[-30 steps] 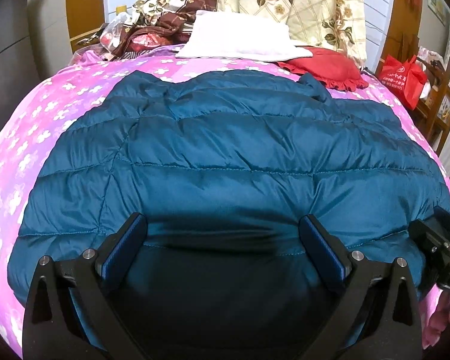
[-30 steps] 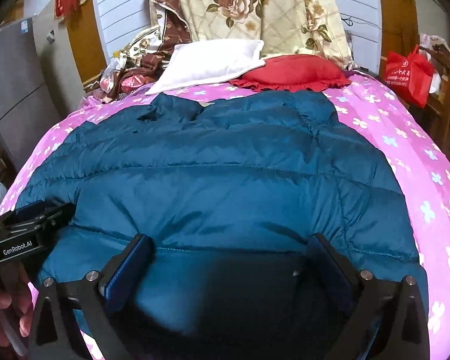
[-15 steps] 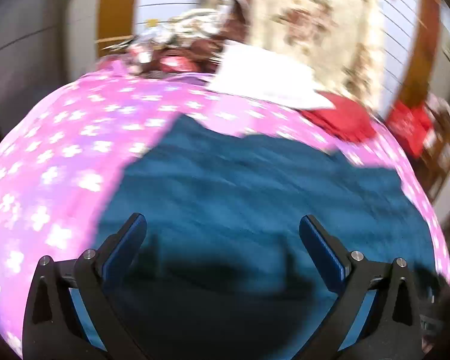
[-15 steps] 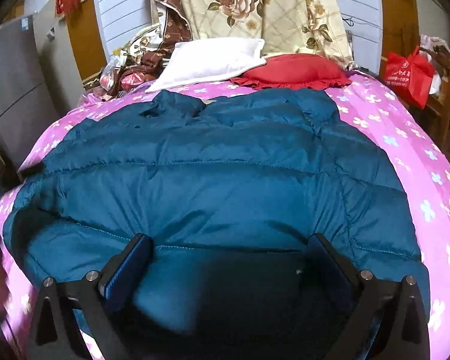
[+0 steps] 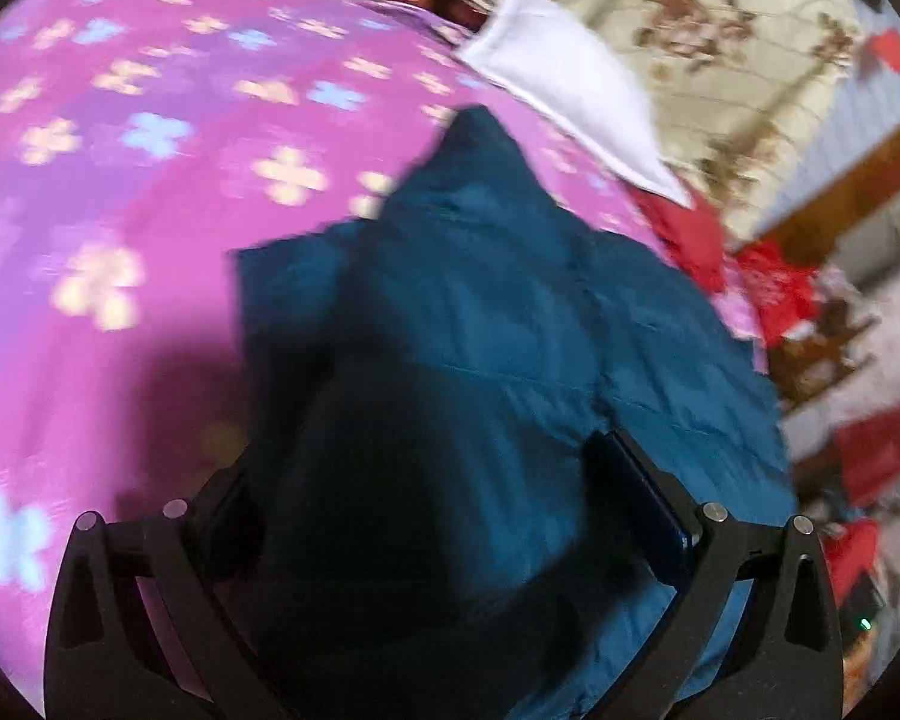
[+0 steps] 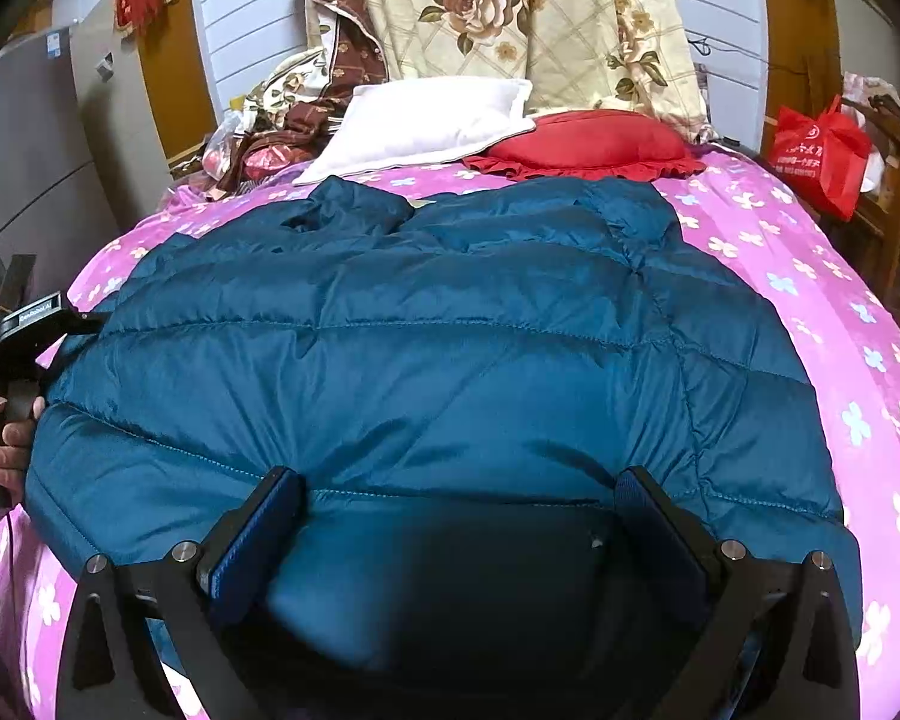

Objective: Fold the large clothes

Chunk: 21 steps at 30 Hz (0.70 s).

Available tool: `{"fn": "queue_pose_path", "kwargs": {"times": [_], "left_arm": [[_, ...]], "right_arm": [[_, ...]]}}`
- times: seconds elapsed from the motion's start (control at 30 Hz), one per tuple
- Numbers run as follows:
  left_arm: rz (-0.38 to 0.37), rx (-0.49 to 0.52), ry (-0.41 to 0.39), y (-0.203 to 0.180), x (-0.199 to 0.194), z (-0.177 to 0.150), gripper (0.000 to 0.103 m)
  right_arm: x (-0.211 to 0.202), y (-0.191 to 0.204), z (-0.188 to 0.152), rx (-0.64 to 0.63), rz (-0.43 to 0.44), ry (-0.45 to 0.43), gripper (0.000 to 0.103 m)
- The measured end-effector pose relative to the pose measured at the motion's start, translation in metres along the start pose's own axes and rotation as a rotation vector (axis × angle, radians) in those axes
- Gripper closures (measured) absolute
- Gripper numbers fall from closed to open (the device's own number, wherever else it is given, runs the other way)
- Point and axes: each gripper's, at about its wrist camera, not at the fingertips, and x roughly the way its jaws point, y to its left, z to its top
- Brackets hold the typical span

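Left gripper (image 5: 426, 504) has swung to frame-left jacket (image 6: 426, 348) edge, jaws wide; right gripper (image 6: 456, 516) wide over lower-center hem.

The left black two-finger tongs (image 5: 432, 498) stand with jaws spread wide, their view tilted and blurred. The right black two-finger tongs (image 6: 456, 516), with blue pads (image 6: 252, 540), are likewise spread wide and level. At the right view's left edge, a hand (image 6: 3, 438) grips the left tongs' handle.

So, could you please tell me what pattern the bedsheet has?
Pink with pale flowers; the bedsheet shows best in the right wrist view.
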Motion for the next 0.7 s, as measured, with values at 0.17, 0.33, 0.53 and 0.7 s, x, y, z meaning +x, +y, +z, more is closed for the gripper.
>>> {"fn": "queue_pose_path", "kwargs": {"times": [0.17, 0.33, 0.53, 0.7], "left_arm": [[-0.063, -0.034, -0.061, 0.008, -0.002, 0.002, 0.024], [-0.032, 0.0, -0.096, -0.001, -0.008, -0.006, 0.059], [0.084, 0.076, -0.127, -0.014, -0.005, -0.01, 0.066], [0.082, 0.06, -0.111, -0.008, -0.001, -0.01, 0.054]], "right_arm": [[-0.002, 0.002, -0.004, -0.003, -0.001, -0.011, 0.0], [-0.002, 0.004, -0.004, 0.001, -0.003, -0.005, 0.0], [-0.018, -0.015, 0.036, 0.035, -0.045, -0.063, 0.0], [0.033, -0.075, 0.069, 0.052, -0.123, 0.112, 0.0]]}}
